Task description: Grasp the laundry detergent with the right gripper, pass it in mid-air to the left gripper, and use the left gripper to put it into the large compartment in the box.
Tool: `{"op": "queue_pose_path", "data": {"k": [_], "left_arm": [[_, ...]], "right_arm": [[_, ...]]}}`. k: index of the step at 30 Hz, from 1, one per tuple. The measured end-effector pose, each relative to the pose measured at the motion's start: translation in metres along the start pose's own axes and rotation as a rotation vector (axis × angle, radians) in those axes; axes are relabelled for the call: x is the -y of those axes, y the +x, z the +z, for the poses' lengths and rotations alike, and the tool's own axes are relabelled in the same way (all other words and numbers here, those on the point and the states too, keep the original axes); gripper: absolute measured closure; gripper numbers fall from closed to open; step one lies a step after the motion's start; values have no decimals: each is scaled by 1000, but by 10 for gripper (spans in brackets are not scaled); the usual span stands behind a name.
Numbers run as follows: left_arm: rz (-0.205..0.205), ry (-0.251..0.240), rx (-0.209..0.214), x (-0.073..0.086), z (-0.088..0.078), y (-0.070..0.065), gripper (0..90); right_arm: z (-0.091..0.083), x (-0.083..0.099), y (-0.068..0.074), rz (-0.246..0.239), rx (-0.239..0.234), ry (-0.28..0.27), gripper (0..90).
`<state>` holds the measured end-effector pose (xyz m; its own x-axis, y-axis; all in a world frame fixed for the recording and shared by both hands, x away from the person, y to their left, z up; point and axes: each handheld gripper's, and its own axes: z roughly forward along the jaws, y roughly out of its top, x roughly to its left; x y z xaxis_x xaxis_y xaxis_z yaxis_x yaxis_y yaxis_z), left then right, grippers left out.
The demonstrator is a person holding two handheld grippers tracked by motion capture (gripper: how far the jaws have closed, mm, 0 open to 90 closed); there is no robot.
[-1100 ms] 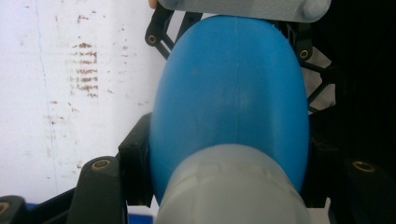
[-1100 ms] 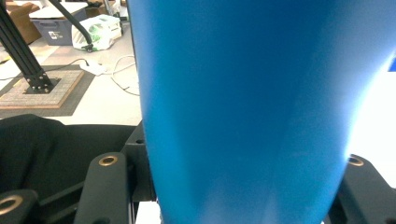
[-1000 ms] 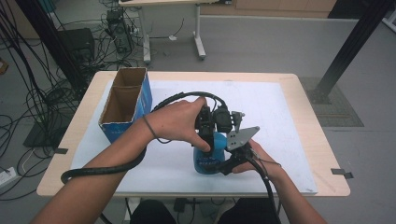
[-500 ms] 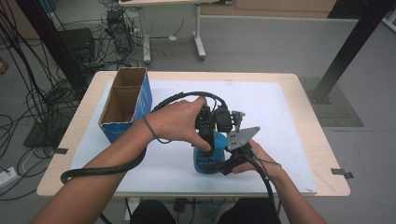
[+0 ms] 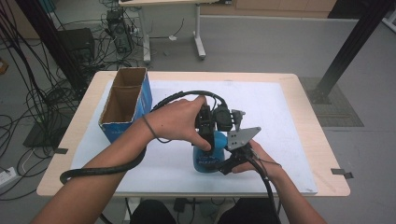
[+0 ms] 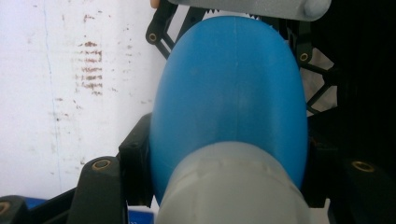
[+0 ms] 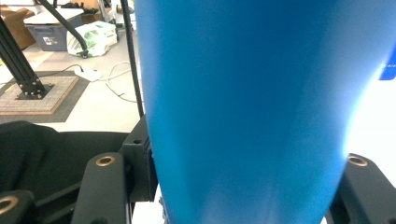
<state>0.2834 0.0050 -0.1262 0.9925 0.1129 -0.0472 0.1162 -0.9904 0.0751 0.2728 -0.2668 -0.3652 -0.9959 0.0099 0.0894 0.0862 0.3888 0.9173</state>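
On the white-covered bench [image 5: 289, 116], a smooth, rigid, likely slippery blue bottle [image 5: 208, 156] stands upright, its body clamped by the right claw [image 5: 219, 164] and its grey-capped top by the left claw [image 5: 208, 135].

- A blue bottle [image 6: 229, 107] sits between the two black jaws of the left hand-held gripper [image 6: 224, 158], which press against its sides.
- Its grey cap [image 6: 231, 186] lies nearest the camera, at the bottom.
- Beyond the bottle, the black lattice jaws of another hand-held gripper [image 6: 233, 37] flank its far end.
- The white counter [image 6: 70, 93], marked with brownish smudges, lies to the left.
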Motion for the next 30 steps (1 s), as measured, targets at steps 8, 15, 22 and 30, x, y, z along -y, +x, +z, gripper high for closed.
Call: {"op": "queue_pose_path", "data": {"k": [8, 15, 22, 30], "left_arm": [[5, 4, 2, -2, -1, 0, 378], [5, 2, 7, -3, -2, 0, 378], [2, 24, 6, -7, 0, 0, 378], [-3, 29, 12, -9, 2, 2, 378]], "right_arm": [[1, 1, 1, 5, 5, -10, 363], [-1, 5, 2, 43, 20, -17, 243], [-5, 11, 2, 95, 24, -38, 105], [-8, 14, 4, 109, 35, -48, 74]]}}
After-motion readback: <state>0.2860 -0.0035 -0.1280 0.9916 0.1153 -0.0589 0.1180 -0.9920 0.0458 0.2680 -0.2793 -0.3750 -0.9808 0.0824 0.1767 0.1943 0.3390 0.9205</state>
